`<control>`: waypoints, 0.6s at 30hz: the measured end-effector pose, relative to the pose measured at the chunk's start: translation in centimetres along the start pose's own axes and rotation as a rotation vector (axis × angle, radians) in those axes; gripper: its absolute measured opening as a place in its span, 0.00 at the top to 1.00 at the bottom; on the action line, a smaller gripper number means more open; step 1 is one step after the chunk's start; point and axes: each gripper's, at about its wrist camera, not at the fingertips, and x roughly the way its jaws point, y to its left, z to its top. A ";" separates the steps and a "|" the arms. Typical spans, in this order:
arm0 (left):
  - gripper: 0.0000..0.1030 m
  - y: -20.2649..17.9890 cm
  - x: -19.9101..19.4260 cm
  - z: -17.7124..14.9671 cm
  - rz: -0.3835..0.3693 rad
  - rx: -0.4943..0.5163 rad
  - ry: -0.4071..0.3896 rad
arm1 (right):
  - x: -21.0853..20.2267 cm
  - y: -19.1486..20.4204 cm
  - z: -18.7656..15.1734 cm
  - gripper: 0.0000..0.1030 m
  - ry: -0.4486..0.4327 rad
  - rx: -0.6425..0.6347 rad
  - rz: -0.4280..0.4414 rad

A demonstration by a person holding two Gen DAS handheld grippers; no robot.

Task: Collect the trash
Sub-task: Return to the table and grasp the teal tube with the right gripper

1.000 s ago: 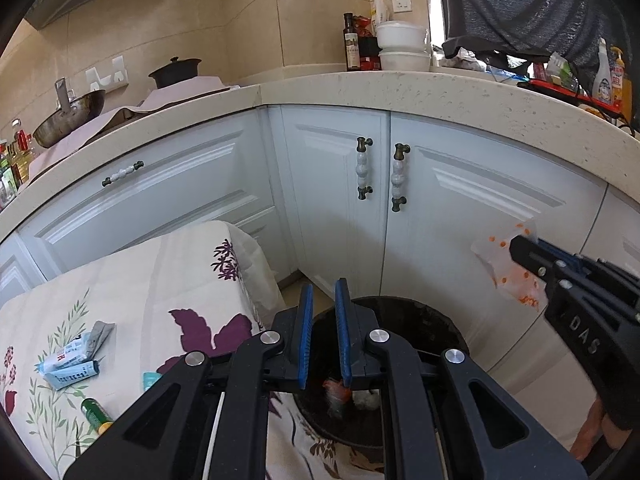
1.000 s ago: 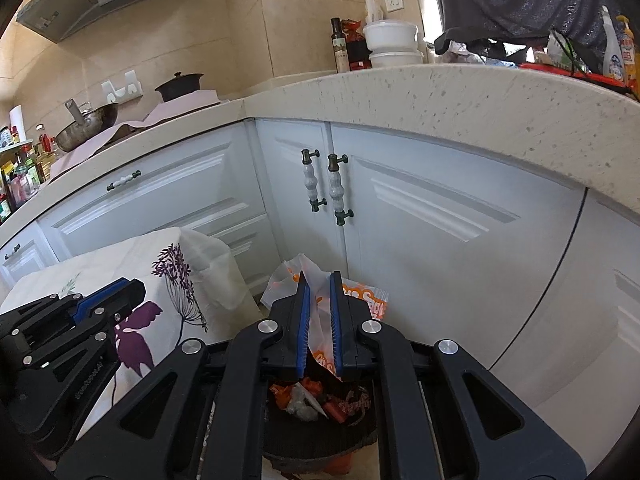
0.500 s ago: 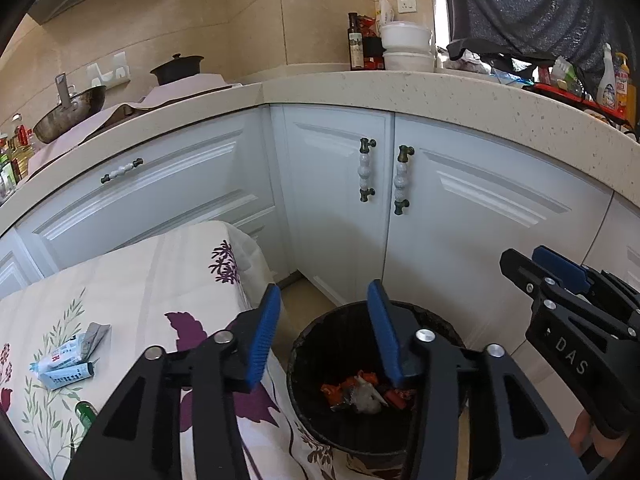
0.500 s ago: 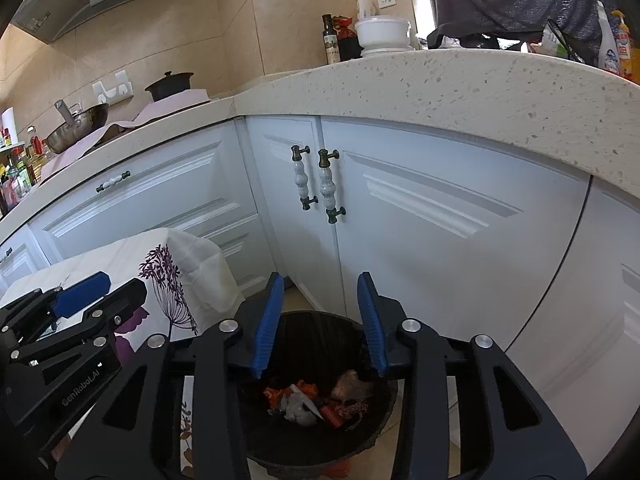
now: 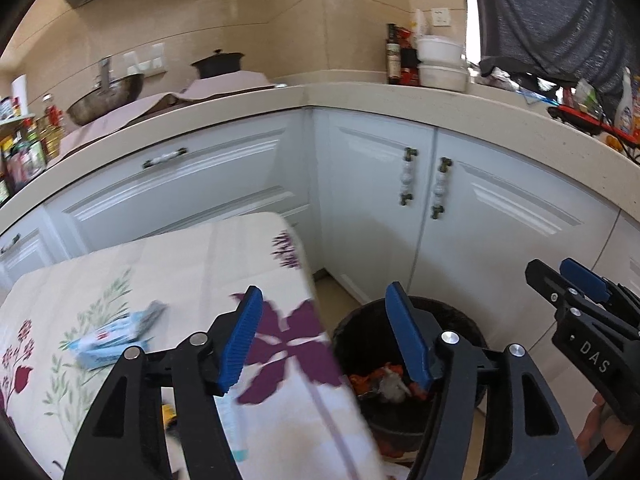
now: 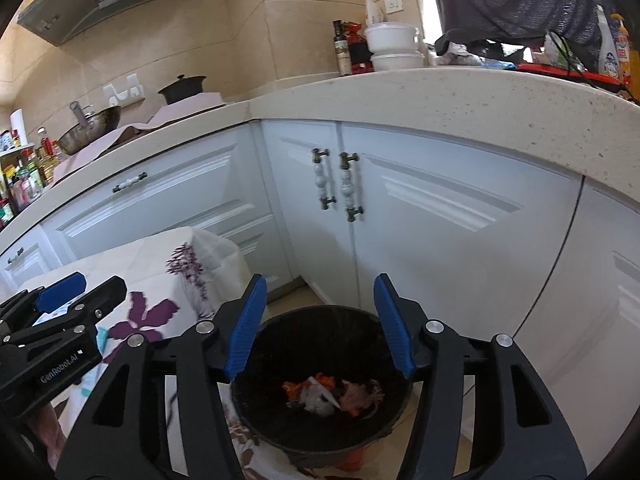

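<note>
- White cabinet doors [image 6: 440, 216] under a pale speckled countertop [image 6: 460, 96] wrap around a kitchen corner, with beige wall tiles above.
- On the countertop stand a dark bottle [image 6: 342, 54], two stacked white bowls [image 6: 394, 48] and, further left, a black lidded pot [image 6: 183, 88] and a metal wok [image 6: 90, 128].
- A black trash bin [image 6: 320, 400] sits on the floor just in front of the corner cabinets, beside a low table covered with a floral cloth [image 5: 180, 272].
- Crumpled trash [image 6: 328, 394] in orange, white and pinkish scraps lies at the bottom of the bin.
- The right gripper [image 6: 320, 320] hangs over the bin; its jaws have just been opening, its blue pads are spread wide, and nothing is between them.
- The left gripper [image 5: 324, 336] hangs over the table edge and the bin's left rim; its jaws have just been opening too, spread wide and empty.
- On the cloth, left of the left gripper, lies a light blue packet [image 5: 116, 332], blurred; a small yellow item [image 5: 170, 414] shows just below the gripper's left finger.
- Each gripper appears at the edge of the other's view, the two well apart.
</note>
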 end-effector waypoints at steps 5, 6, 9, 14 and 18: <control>0.37 3.5 -1.5 -1.2 0.061 -0.030 0.012 | -0.1 3.0 -0.5 0.47 0.018 -0.026 0.053; 0.37 4.5 -1.8 -1.5 0.077 -0.039 0.016 | -0.1 3.8 -0.7 0.47 0.023 -0.035 0.067; 0.37 6.8 -2.6 -2.4 0.123 -0.064 0.027 | 0.0 5.7 -1.0 0.47 0.038 -0.059 0.099; 0.36 10.5 -3.4 -4.1 0.192 -0.105 0.056 | -0.2 9.5 -1.9 0.47 0.071 -0.114 0.155; 0.36 13.1 -4.1 -5.3 0.234 -0.139 0.074 | -0.2 11.9 -2.5 0.47 0.096 -0.156 0.186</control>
